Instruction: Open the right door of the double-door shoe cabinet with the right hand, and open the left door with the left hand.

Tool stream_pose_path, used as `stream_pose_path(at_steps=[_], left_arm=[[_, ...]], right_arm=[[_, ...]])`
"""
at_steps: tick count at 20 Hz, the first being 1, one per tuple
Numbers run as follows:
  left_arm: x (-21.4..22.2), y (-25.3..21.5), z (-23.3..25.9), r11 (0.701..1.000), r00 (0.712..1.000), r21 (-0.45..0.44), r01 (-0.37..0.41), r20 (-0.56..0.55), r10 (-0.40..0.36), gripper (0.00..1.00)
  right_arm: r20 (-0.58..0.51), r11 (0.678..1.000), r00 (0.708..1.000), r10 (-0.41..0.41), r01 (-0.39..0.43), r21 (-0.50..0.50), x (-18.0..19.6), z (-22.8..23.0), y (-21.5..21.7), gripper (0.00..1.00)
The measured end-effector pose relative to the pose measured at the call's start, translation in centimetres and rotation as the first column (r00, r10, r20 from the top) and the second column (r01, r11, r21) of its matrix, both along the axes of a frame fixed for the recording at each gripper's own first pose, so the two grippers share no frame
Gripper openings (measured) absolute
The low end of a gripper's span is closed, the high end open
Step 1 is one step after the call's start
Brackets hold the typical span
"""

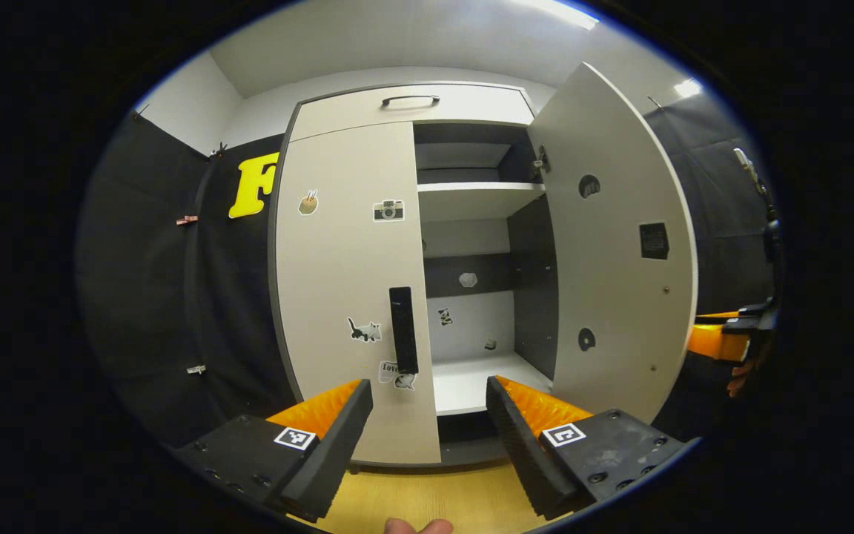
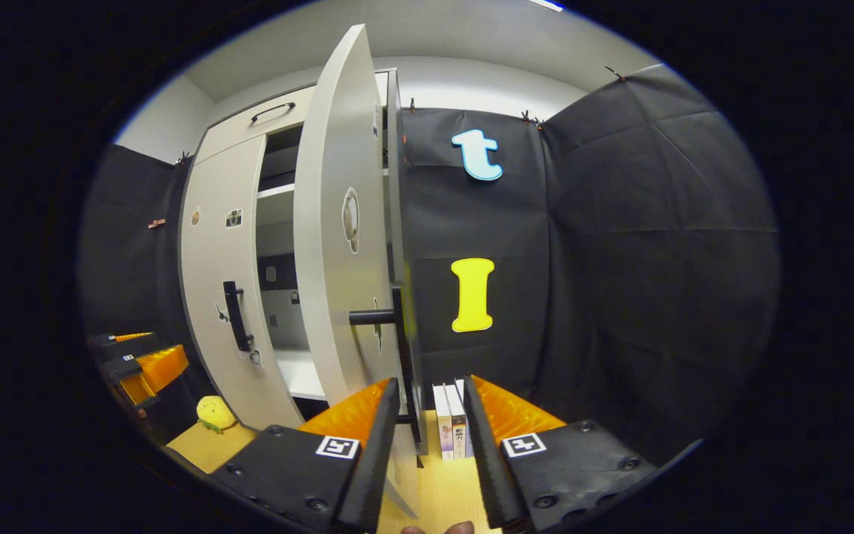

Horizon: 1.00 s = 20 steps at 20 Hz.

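Cabinet (image 1: 368,111) had two doors: right door (image 1: 620,245) swung wide, left door (image 1: 345,297) closed ahead of the spread left tongs (image 1: 427,423). Right gripper view added books (image 2: 451,420) between the parted right tongs (image 2: 431,437), holding nothing.

The pale shoe cabinet (image 1: 408,104) stands with its right door (image 1: 612,245) swung open and its stickered left door (image 1: 345,282) closed.
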<state>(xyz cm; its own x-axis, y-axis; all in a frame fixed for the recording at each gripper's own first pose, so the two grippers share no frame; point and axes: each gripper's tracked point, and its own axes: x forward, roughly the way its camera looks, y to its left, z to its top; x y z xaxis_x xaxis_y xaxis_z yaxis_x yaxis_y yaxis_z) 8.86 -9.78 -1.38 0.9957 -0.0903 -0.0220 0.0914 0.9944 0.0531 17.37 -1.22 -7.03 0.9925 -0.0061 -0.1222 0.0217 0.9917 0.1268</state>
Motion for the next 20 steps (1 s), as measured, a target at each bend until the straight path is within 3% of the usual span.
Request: stream_pose_path(at_steps=[3, 10, 12, 14, 15, 20], left_arm=[[2.6, 0.7, 0.1, 1.000, 1.000, 0.015, -0.019, 0.015, 0.019, 0.97], [9.5, 1.4, -1.0, 0.998, 0.999, 0.026, -0.049, 0.012, 0.048, 0.95], [11.6, 1.6, -1.3, 0.998, 0.998, 0.034, -0.060, 0.010, 0.060, 0.95], [13.5, 1.4, -1.4, 0.998, 0.999, 0.029, -0.052, 0.009, 0.052, 0.95], [14.3, 1.5, -1.4, 0.998, 0.998, 0.025, -0.054, 0.009, 0.054, 0.95], [17.7, 2.0, -0.9, 0.997, 0.997, -0.031, -0.069, 0.016, 0.069, 0.92]], right_arm=[[0.012, 1.000, 1.000, -0.015, 0.015, -0.010, -0.5, 0.4, -0.6, 0.85], [0.031, 0.999, 0.999, -0.036, 0.036, 0.009, -2.1, 1.2, -1.1, 0.86], [0.064, 1.000, 0.998, -0.006, 0.005, 0.023, -2.3, 1.9, -0.5, 0.87], [0.077, 1.000, 0.997, -0.021, 0.023, -0.017, -2.4, 1.8, -1.3, 0.96], [0.083, 0.998, 0.996, -0.029, 0.033, -0.044, -2.7, 1.9, -1.8, 0.93], [0.040, 0.997, 0.998, -0.057, 0.059, -0.055, -4.1, 1.1, -2.7, 0.98]])
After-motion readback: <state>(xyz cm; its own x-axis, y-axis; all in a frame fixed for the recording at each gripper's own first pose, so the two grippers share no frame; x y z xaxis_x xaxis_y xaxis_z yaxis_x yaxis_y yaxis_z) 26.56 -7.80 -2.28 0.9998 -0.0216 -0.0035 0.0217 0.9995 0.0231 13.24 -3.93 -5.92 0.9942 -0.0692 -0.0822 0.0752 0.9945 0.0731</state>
